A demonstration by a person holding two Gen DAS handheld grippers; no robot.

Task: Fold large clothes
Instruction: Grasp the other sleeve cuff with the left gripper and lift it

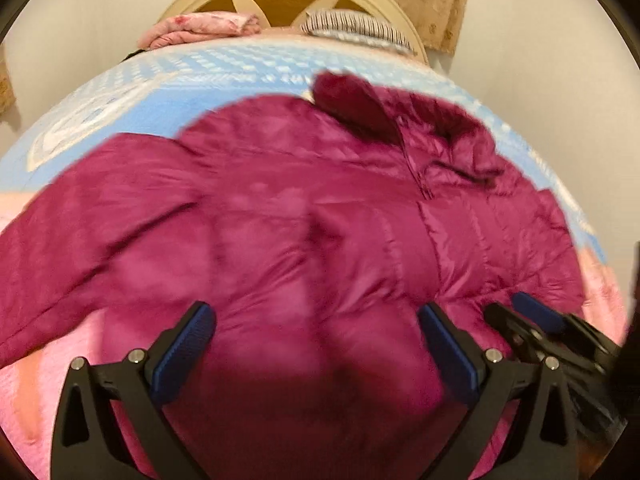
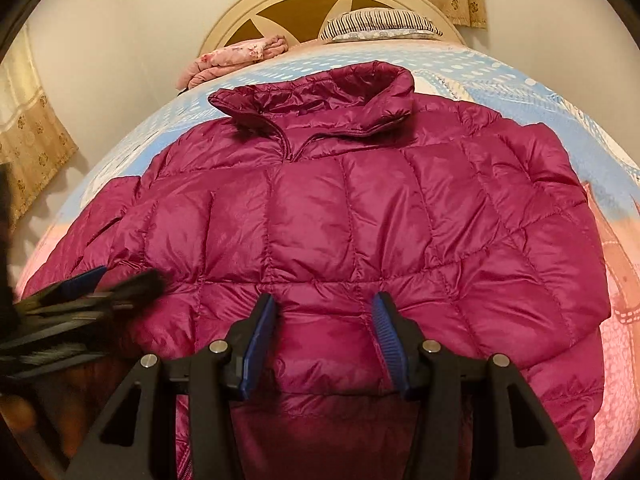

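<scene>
Bed (image 2: 500,66) with blue-pink cover, cream headboard (image 2: 240,20) beyond. Magenta puffer jacket (image 2: 340,216) lies flat just ahead of my fingers, collar far end. Left gripper (image 1: 316,332) and right gripper (image 2: 324,320) both spread, holding nothing. Looks light, puffy, slippery shell: pinch hem or quilt seams. No readable labels.

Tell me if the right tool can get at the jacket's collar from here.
Probably yes. The right tool is open over the jacket hem, and nothing lies between it and the collar, though it must reach across the whole body.
</scene>
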